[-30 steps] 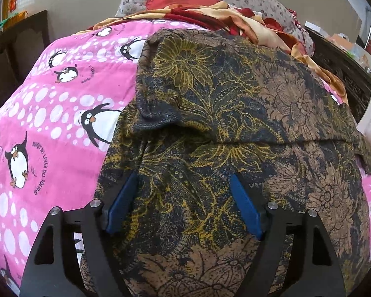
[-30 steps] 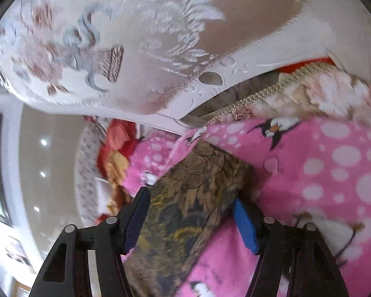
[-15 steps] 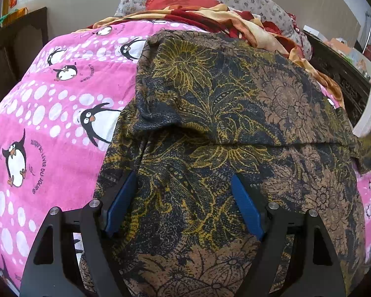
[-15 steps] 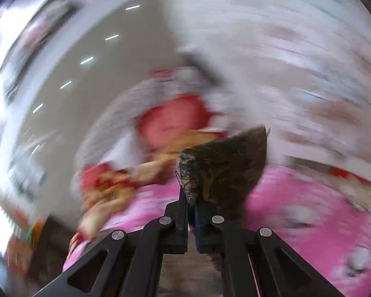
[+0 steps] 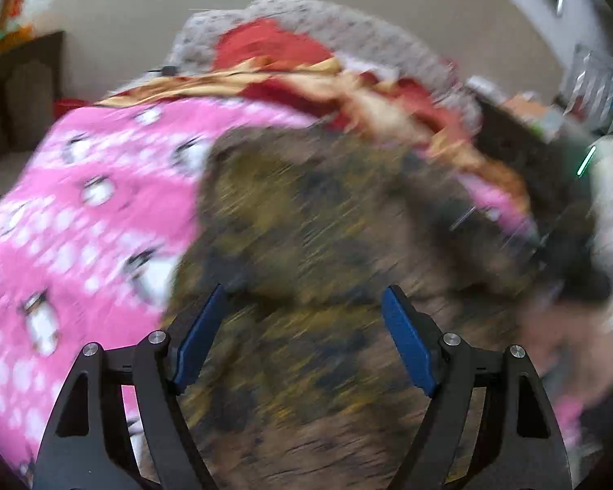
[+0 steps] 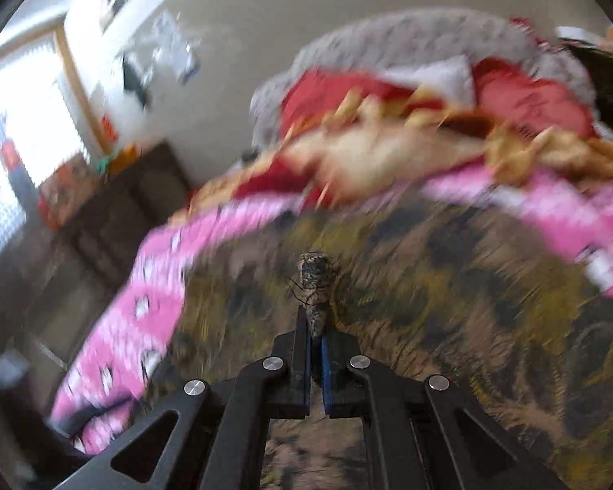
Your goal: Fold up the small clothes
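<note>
A dark garment with a gold and brown floral print (image 5: pixel 314 224) lies spread on a pink penguin bedspread (image 5: pixel 81 224). My left gripper (image 5: pixel 304 292) hovers just above the garment's near part. It is open, and its blue pads (image 5: pixel 200 339) hold nothing. In the right wrist view, my right gripper (image 6: pixel 315 326) is shut on a bunched edge of the garment (image 6: pixel 314 281), lifted over the spread cloth (image 6: pixel 449 286). Both views are blurred by motion. At the right edge of the left wrist view, a person's hand (image 5: pixel 551 339) shows as a blur.
A heap of red and yellow bedding (image 5: pixel 347 90) and a grey patterned pillow (image 5: pixel 347 28) lie at the far end of the bed. Dark wooden furniture (image 6: pixel 114 204) stands beyond the bed's left edge. More dark furniture (image 5: pixel 523 151) is at the right.
My right gripper has shut on the garment's edge, rolled upright, and swung it across above the spread cloth. My left gripper has risen and tilted up, still open.
</note>
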The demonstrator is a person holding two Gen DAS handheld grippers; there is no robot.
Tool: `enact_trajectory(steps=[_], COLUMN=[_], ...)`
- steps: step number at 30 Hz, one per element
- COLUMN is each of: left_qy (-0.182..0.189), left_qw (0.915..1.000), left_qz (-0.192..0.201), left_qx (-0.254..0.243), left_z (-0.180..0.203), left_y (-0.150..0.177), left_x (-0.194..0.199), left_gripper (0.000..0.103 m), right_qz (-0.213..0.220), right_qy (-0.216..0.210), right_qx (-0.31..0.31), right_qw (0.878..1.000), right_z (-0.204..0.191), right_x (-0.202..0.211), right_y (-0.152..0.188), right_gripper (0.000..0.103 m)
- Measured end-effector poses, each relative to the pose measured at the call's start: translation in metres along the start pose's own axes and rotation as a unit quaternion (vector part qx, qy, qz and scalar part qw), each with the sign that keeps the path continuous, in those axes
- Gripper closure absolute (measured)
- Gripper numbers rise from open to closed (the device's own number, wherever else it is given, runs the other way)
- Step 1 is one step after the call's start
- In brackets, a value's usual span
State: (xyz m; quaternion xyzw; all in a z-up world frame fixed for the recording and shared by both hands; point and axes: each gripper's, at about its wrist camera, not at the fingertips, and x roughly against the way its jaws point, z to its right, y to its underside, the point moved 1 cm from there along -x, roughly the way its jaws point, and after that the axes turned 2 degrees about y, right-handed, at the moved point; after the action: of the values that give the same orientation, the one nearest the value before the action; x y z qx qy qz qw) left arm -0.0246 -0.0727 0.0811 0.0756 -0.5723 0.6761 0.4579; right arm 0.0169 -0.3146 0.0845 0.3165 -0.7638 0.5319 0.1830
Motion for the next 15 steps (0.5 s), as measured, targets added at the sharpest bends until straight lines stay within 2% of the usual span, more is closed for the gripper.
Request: enact_trajectory(steps=[1, 3, 6, 11, 15], left_qy=[0.027, 0.084, 0.124, 0.170, 0.197], left_qw=[0.9995, 0.9936, 0.9815, 0.9632, 0.9436], left_qz=[-0.008, -0.049, -0.123, -0.164, -0.193], left_qx=[0.013, 0.057, 0.079, 0.128, 0.183], left_z=[0.002, 0.003, 0.011, 0.027, 0.022], left_y=[-0.010, -0.028, -0.039, -0.045, -0.049], left_x=[-0.004, -0.031, -0.082, -0.123, -0.143], left_gripper=[0.024, 0.024, 0.024, 0.024, 0.025], right_qz=[-0.009, -0.016, -0.023, -0.018, -0.015], right_qy=[0.003, 0.012, 0.022, 0.014, 0.019], right_qx=[0.011, 0.029, 0.050, 0.064, 0.089], right_qw=[1.000, 0.999, 0.998, 0.998, 0.996], right_z=[-0.005, -0.012, -0.013, -0.015, -0.022], right_x=[-0.007, -0.013, -0.018, -0.012, -0.004], right_y=[0.011, 0.022, 0.032, 0.040, 0.047], right_gripper=[0.100, 0.099, 0.099, 0.099, 0.099])
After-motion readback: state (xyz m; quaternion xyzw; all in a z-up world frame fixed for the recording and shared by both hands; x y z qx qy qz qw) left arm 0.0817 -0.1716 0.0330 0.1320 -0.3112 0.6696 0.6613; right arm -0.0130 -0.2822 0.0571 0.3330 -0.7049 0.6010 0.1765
